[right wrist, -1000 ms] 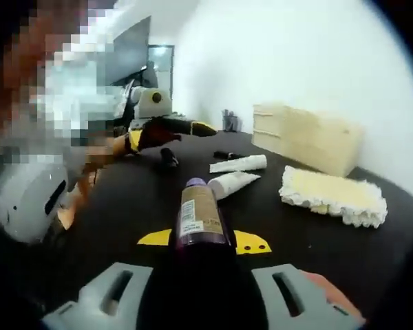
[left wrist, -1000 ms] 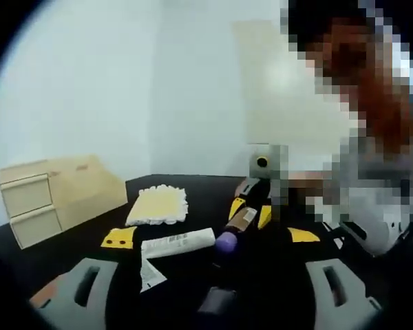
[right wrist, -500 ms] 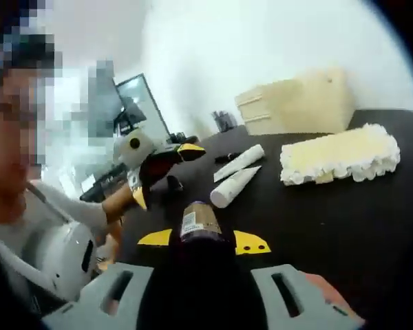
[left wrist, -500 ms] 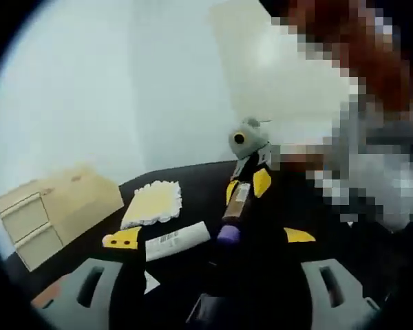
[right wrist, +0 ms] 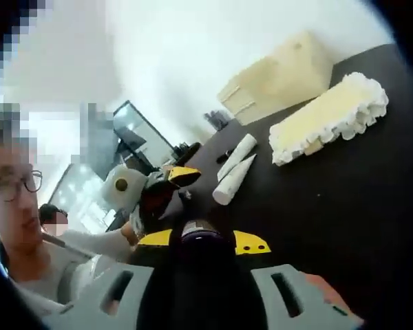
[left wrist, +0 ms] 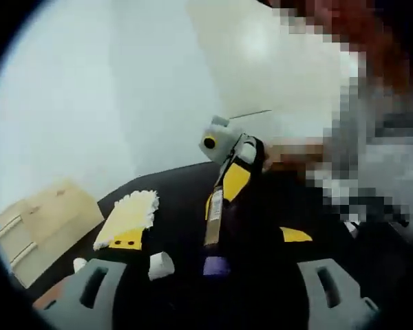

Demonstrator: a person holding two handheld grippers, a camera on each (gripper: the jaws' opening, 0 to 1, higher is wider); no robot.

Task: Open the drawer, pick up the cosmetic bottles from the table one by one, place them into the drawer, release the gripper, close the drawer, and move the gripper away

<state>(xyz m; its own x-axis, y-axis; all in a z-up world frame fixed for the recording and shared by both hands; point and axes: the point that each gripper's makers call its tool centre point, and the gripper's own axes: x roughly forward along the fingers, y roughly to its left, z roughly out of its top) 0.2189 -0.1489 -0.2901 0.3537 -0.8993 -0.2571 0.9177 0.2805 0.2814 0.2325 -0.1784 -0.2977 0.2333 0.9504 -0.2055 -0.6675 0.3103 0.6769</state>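
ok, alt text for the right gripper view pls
The right claw grips a purple-capped bottle, lifted and tilted over a black table. Beyond lie two white tubes, a frilled yellow cloth and a closed wooden drawer unit; the left claw shows at left.

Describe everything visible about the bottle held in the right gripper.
The bottle is slim and dark, with a purple cap and a tan label bearing a small white printed patch. The right gripper is shut on it, yellow pads on both sides of its body. In the left gripper view it hangs lifted above the black table, cap end towards that camera. In the right gripper view it points forward, foreshortened.
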